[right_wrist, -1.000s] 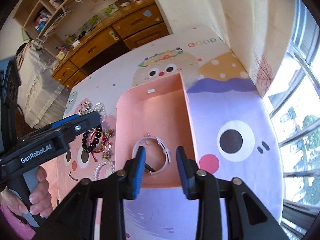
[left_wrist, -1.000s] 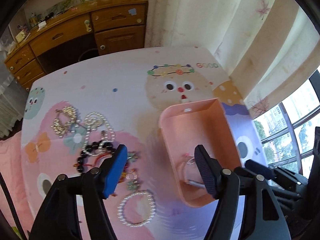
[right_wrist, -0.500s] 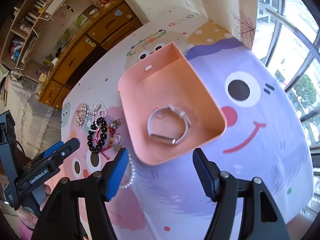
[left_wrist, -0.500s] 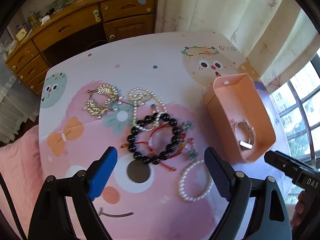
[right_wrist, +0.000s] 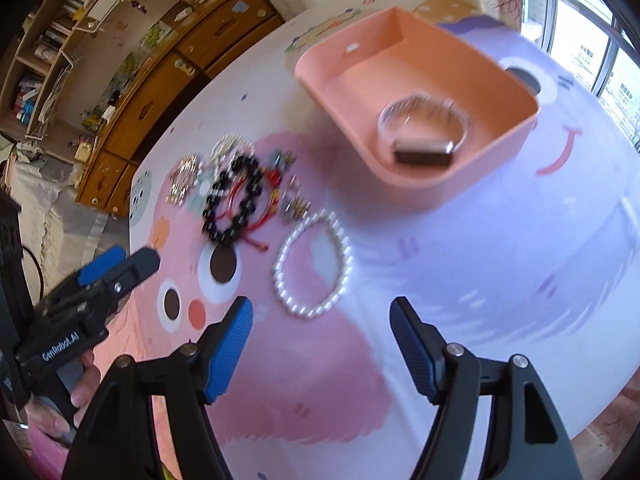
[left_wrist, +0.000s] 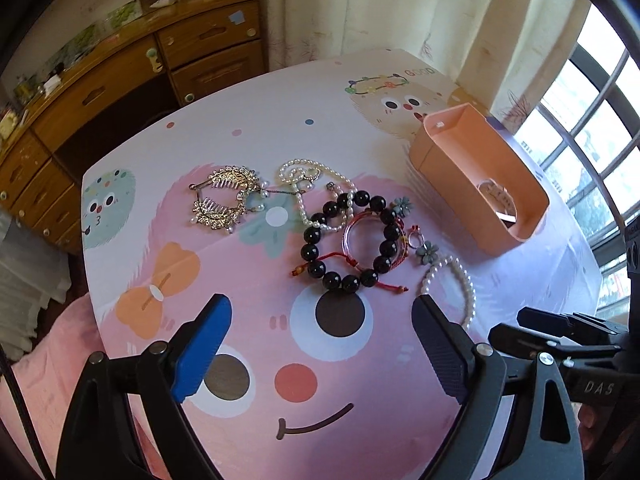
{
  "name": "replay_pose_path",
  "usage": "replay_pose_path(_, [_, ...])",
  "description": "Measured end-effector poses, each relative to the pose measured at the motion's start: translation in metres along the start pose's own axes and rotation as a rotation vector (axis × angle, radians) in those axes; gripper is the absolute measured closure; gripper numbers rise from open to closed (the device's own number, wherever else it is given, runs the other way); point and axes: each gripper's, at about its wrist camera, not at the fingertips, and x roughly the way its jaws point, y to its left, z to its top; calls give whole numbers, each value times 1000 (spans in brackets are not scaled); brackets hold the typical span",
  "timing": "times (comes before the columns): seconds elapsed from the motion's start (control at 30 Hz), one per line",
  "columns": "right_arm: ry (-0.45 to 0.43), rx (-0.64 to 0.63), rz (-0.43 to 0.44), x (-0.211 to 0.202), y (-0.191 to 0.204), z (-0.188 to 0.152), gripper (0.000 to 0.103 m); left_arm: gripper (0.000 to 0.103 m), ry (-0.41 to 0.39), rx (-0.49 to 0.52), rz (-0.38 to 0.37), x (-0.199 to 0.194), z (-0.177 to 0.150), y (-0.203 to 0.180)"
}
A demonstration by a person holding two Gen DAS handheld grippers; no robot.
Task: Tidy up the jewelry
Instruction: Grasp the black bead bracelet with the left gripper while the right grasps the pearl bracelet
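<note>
A pink tray [left_wrist: 452,168] [right_wrist: 356,92] sits at the table's right and holds a silver bracelet [right_wrist: 424,126] [left_wrist: 498,200]. Left of it lies loose jewelry: a black bead bracelet [left_wrist: 348,236] [right_wrist: 232,200] with red cords, a pearl bracelet [left_wrist: 456,284] [right_wrist: 312,268], a pearl necklace [left_wrist: 308,184] and gold hair combs [left_wrist: 226,200]. My left gripper [left_wrist: 322,350] is open and empty, above the table in front of the black beads. My right gripper [right_wrist: 322,346] is open and empty, just in front of the pearl bracelet.
The table carries a cartoon-print cloth [left_wrist: 248,280]. A wooden desk with drawers [left_wrist: 132,76] stands behind it, curtains [left_wrist: 400,12] and a window [left_wrist: 592,120] to the right. The left gripper also shows in the right wrist view [right_wrist: 92,280].
Both grippers have pulled back from the pink tray toward the table's near side. The right gripper's jaws opened, leaving the silver bracelet in the tray, and it swung left toward the pearl bracelet.
</note>
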Motion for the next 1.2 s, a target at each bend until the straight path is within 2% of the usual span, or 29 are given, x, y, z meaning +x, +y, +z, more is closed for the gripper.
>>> replay_pose_path(0.13, [-26,-68,-32,5,16,-15,32,13,-7,50,-9,6,-7,-2])
replay_pose_path(0.33, [-70,-313,-153,18,38,-32,31,13,-36,127,11,23,-13,-12])
replay_pose_path(0.43, [-93,-430,-202,25,44,-38,31,13,-59,138,8,30,-11,-15])
replay_pose_path(0.57, [-106,-537,-222,34,43,-41,31,13,-75,123,-26,38,-4,-19])
replay_pose_path(0.73, [-154,-593,-229,37,36,-35,31,13,-90,167,-36,50,1,-33])
replay_pose_path(0.9, [-161,-584,-183,44,28,-25,31,13,-118,269,26,63,-4,-51])
replay_pose_path(1.13, [-200,-635,-168,49,30,-24,31,31,-112,281,62,76,-10,-51])
replay_pose_path(1.2, [-211,-669,-187,52,33,-25,31,32,-118,260,57,77,-8,-47])
